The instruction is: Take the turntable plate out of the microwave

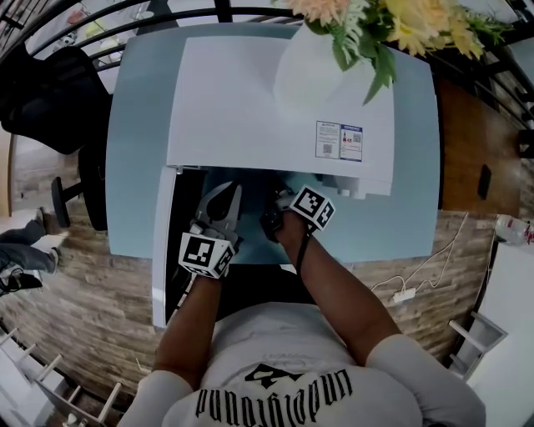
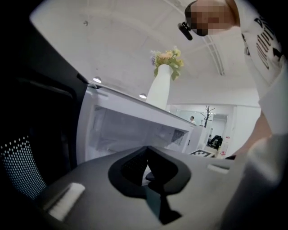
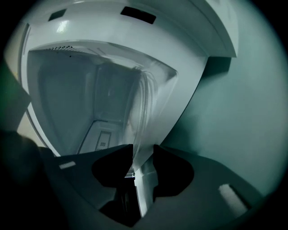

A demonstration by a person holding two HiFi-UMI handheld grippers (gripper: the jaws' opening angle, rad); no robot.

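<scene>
Jaws of the right gripper (image 3: 137,173) pinch the glass rim of the turntable plate (image 3: 143,112), which reaches ahead of them into the open microwave (image 3: 112,49), apparently gripped edge-on so it can slide out; the left gripper (image 2: 147,175), jaws pressed together on nothing, waits before the cavity.

Flowers (image 1: 392,25) cut off by the head view's upper edge

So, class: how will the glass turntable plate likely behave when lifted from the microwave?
The turntable plate looks like clear glass: probably stiff, fragile and slippery between the jaws of the right gripper. Gripped only at its rim, it may feel heavy and tip.
</scene>
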